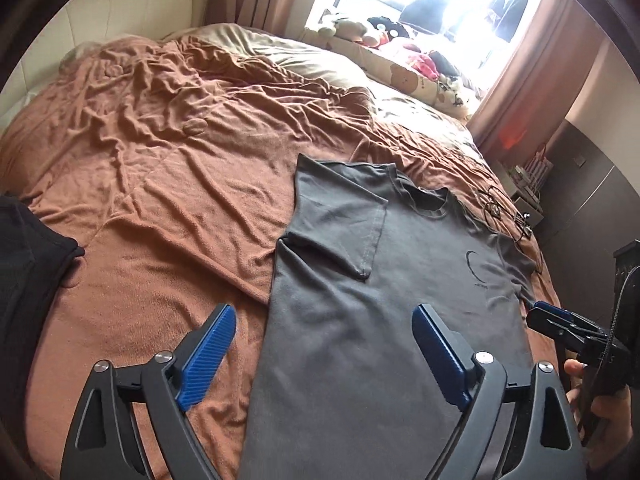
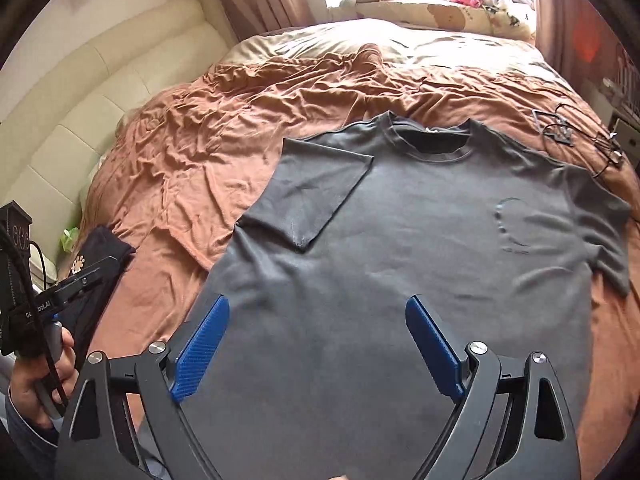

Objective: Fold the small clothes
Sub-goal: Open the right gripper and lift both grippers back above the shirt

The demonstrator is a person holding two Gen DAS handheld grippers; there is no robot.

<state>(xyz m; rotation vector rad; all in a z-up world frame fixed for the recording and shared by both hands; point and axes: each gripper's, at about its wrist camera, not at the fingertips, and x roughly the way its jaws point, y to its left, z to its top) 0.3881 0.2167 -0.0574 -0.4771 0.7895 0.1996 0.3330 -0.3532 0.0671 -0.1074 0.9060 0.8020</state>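
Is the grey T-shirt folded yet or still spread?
Partly folded: the grey T-shirt lies flat on the bed, one sleeve turned in over the chest, the other sleeve still out.

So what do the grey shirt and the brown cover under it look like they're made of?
The shirt looks like soft matte cotton knit: ribbed collar, stitched hems, limp creases. The cover seems fuzzier, perhaps fleece or terry, with a nubby surface and many fine wrinkles.
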